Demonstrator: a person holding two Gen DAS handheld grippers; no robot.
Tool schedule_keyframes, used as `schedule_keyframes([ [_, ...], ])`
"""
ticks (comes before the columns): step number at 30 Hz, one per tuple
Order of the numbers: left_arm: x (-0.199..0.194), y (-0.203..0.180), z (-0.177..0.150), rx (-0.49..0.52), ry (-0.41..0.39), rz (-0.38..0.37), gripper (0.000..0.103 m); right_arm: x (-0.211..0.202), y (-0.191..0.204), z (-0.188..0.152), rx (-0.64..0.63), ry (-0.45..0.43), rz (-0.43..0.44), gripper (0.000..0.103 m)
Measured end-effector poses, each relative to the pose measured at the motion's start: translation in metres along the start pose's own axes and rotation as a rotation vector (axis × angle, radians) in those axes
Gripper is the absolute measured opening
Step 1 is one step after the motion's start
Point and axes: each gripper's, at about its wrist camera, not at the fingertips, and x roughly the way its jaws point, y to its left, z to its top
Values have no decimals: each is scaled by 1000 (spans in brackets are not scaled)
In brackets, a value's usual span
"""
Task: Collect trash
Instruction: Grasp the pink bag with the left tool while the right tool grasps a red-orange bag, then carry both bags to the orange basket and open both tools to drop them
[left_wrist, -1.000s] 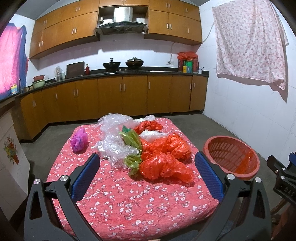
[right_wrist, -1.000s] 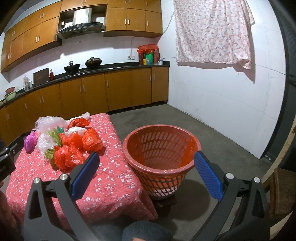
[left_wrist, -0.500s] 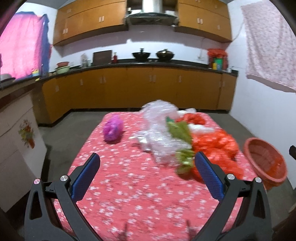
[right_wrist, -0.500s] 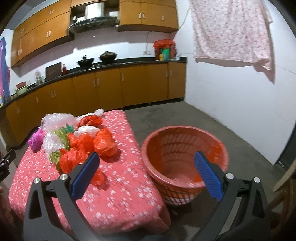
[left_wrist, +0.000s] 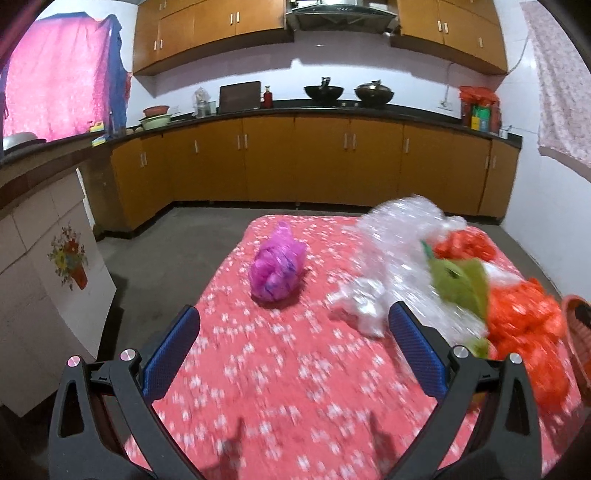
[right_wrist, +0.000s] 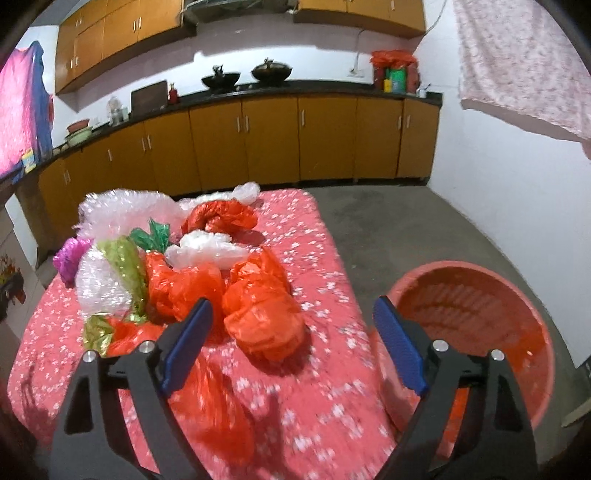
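We find the trash on the table (left_wrist: 280, 398), which carries a red floral cloth: a purple bag (left_wrist: 276, 266) lies alone at far left, and clear bubble wrap (left_wrist: 397, 251), green bags (right_wrist: 123, 266) and orange bags (right_wrist: 258, 306) are heaped to its right. The orange basket (right_wrist: 476, 317) stands on the floor just beside the table's right edge. Our left gripper (left_wrist: 293, 341) and right gripper (right_wrist: 293, 334) hover over the near cloth, jaws spread wide, holding nothing.
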Motion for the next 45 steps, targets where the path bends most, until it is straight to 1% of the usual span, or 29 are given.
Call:
schedule_keyframes([
  [4, 40, 10, 13, -15, 30, 21, 101, 26, 7, 4, -21, 38, 26, 86],
  [7, 77, 18, 22, -8, 77, 58, 101, 35, 10, 5, -33, 48, 34, 86],
  [10, 100, 26, 25, -26, 113, 71, 101, 44, 11, 4, -51, 67, 45, 86],
  [11, 110, 30, 27, -42, 134, 68, 99, 48, 13, 4, -59, 72, 46, 86],
  [14, 132, 35, 30, -55, 176, 64, 93, 56, 13, 3, -66, 98, 63, 80],
  [16, 142, 36, 30, -53, 189, 47, 90, 61, 13, 2, -63, 115, 80, 76],
  [18, 149, 32, 32, -39, 197, 28, 85, 65, 12, 0, -63, 124, 88, 73],
  [20, 153, 27, 33, -8, 204, 12, 77, 67, 12, -1, -64, 131, 94, 69],
  [21, 156, 25, 34, 9, 206, 10, 74, 69, 12, -2, -65, 135, 97, 65],
  [23, 158, 20, 33, 38, 210, -3, 65, 71, 12, -2, -67, 141, 98, 61],
  [27, 158, 17, 31, 58, 206, -11, 61, 72, 11, -3, -62, 136, 110, 51],
  [31, 156, 20, 32, 47, 192, -32, 54, 69, 12, -4, -67, 127, 113, 43],
  [35, 147, 25, 31, 30, 180, -39, 48, 64, 9, -4, -57, 118, 117, 40],
  [39, 132, 29, 32, 24, 163, -37, 48, 55, 2, -3, -38, 101, 112, 40],
  [45, 88, 27, 38, 22, 116, -64, 48, 29, -13, -2, -5, 66, 95, 40],
])
